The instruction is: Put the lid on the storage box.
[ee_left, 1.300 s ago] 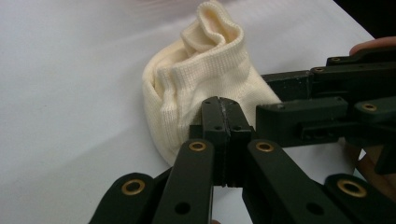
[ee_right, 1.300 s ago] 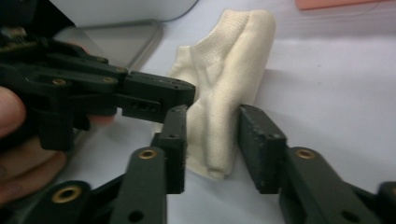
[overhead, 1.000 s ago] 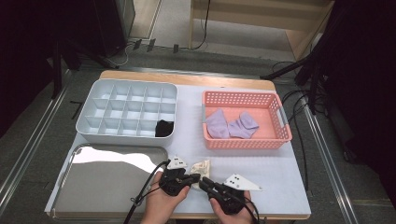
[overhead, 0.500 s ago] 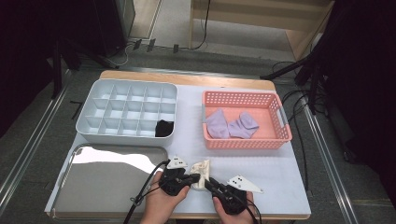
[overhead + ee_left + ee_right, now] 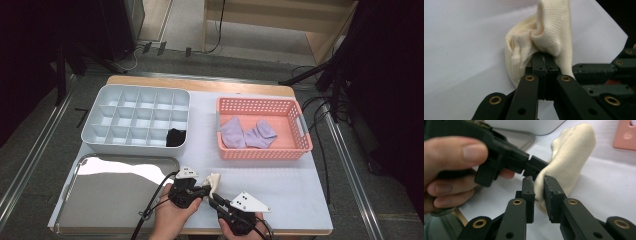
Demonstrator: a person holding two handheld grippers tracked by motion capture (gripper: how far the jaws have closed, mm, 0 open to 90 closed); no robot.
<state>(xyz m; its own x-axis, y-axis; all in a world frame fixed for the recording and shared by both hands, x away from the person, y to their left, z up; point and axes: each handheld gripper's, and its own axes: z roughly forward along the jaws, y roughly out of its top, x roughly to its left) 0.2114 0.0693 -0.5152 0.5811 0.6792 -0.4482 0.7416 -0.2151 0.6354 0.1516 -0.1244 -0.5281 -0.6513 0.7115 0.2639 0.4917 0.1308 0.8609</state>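
Note:
A cream sock stands bunched up on the white table near its front edge, held from two sides. My left gripper is shut on it. In the left gripper view its jaws meet tip to tip and pinch a fold of the ribbed sock. My right gripper comes in from the right, just beside the left one. In the right gripper view its pads press on the lower edge of the sock, with the left gripper and the hand holding it close at the left.
A white compartment tray at the back left holds a black sock in a front cell. A pink basket at the back right holds purple socks. A shiny metal tray lies at the front left, next to the hands.
The right gripper has shifted slightly beside the sock. The left hand and the sock stay where they were.

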